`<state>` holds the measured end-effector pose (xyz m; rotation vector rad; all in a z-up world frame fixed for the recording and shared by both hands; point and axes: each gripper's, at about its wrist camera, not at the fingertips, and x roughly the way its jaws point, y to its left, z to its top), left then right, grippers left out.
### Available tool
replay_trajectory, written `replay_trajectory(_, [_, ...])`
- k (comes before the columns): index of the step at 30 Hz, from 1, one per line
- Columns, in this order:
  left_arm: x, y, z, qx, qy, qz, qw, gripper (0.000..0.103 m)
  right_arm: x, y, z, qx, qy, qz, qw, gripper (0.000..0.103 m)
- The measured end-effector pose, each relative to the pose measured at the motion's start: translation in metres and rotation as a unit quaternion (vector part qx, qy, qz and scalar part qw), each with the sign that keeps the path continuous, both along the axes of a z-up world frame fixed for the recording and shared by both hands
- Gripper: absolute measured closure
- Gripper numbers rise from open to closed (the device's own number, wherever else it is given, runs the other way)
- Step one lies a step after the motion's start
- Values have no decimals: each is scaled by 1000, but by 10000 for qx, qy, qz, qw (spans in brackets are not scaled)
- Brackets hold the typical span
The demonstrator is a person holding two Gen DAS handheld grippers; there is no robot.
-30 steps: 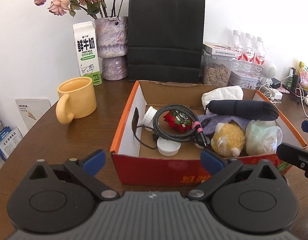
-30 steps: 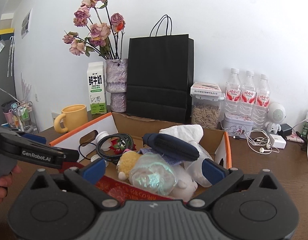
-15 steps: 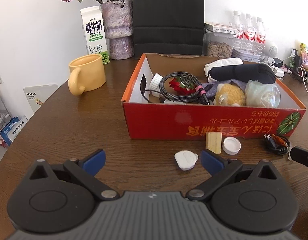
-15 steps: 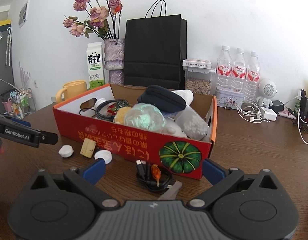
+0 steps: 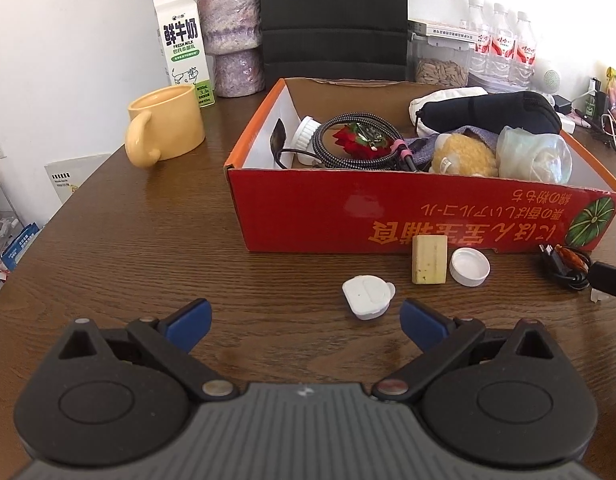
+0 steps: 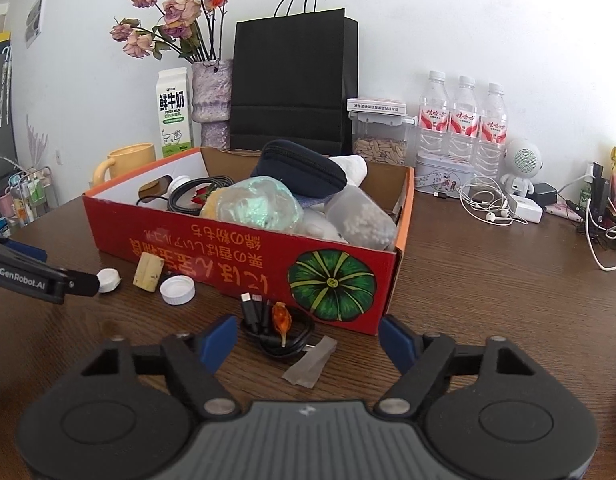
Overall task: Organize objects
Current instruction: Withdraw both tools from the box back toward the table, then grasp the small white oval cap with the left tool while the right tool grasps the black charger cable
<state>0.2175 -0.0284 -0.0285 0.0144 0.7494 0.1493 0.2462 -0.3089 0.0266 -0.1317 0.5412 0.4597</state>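
Nearest, the left gripper [image 5: 305, 320] hovers low over the dark wood-grain table [image 5: 148, 248], its blue-tipped fingers spread wide with nothing between them. The right gripper [image 6: 308, 338] is likewise spread and empty, just short of a coiled black cable [image 6: 274, 330] with an orange tie, its plugs pointing up; a scrap of clear film [image 6: 310, 362] lies beside it.

Just ahead of the left fingers sits a small white rounded-square plastic piece [image 5: 367, 295]; what it is cannot be told. Beyond it stand a pale yellow block [image 5: 429, 259] with a rough, spongy face and a ribbed white bottle cap [image 5: 469, 267], open side up, both close against the box front.

The red cardboard box [image 5: 348, 216], printed upside-down with characters and a green pumpkin, holds a braided cable coil [image 5: 360, 140], a fuzzy yellow plush, a black zip pouch [image 6: 304, 172] and crinkled plastic bags heaped together; the lower items are hidden.

Behind stand a glossy yellow mug [image 5: 164, 130], a milk carton [image 5: 184, 48], a speckled vase with its flowers cut off and a matte black paper bag [image 6: 292, 80].
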Motion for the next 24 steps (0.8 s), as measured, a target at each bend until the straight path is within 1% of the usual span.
replay_trajectory(1, [2, -1, -1, -2, 11, -9, 10000, 2, 2, 3, 0, 7, 21, 62, 10000, 52])
replay_trajectory(2, [3, -2, -2, -6, 24, -24, 10000, 3, 5, 6, -1, -10, 41, 107, 9999, 59])
replay_trajectory(3, [4, -2, -3, -6, 36, -32, 10000, 4, 7, 8, -1, -41, 49, 127, 9999, 60])
replay_trajectory(5, [7, -3, -5, 0, 62, -53, 10000, 12, 11, 13, -2, -100, 66, 166, 9998, 69])
replay_trajectory(6, [9, -3, -6, -7, 74, -65, 10000, 13, 13, 15, -3, -102, 96, 203, 9997, 71])
replay_trajectory(7, [10, -3, -7, -13, 85, -80, 9999, 17, 15, 17, -4, -108, 126, 225, 9996, 75])
replay_trajectory(8, [12, -4, -7, -11, 96, -107, 9999, 21, 16, 18, -5, -152, 125, 212, 9996, 76])
replay_trajectory(9, [12, -4, -7, -19, 78, -129, 9999, 21, 17, 20, -5, -184, 109, 197, 9996, 76])
replay_trajectory(10, [13, -5, -7, -15, 65, -146, 9999, 25, 18, 20, -6, -196, 107, 188, 9996, 77])
replay_trajectory(11, [14, -5, -7, -30, 52, -167, 9998, 31, 19, 20, -6, -193, 107, 177, 9996, 79])
replay_trajectory(12, [15, -6, -6, -58, 42, -192, 9998, 35, 20, 20, -6, -188, 97, 160, 9996, 82])
replay_trajectory(13, [15, -6, -6, -91, 27, -234, 9997, 49, 19, 19, -6, -154, 84, 155, 9997, 87])
replay_trajectory(14, [15, -7, -5, -110, 18, -277, 9996, 63, 19, 18, -6, -143, 83, 172, 9997, 88])
replay_trajectory(15, [15, -8, -4, -124, 13, -314, 9994, 70, 19, 18, -5, -134, 64, 190, 9997, 89])
replay_trajectory(16, [15, -9, -4, -123, 7, -333, 9994, 74, 18, 17, -5, -78, 75, 264, 9996, 102])
replay_trajectory(19, [13, -10, -3, -135, 7, -356, 9993, 74, 16, 19, -5, -131, 21, 282, 9995, 102])
replay_trajectory(24, [10, -7, 0, -170, -33, -304, 9994, 74, 12, 17, -3, -72, -82, 253, 9996, 102])
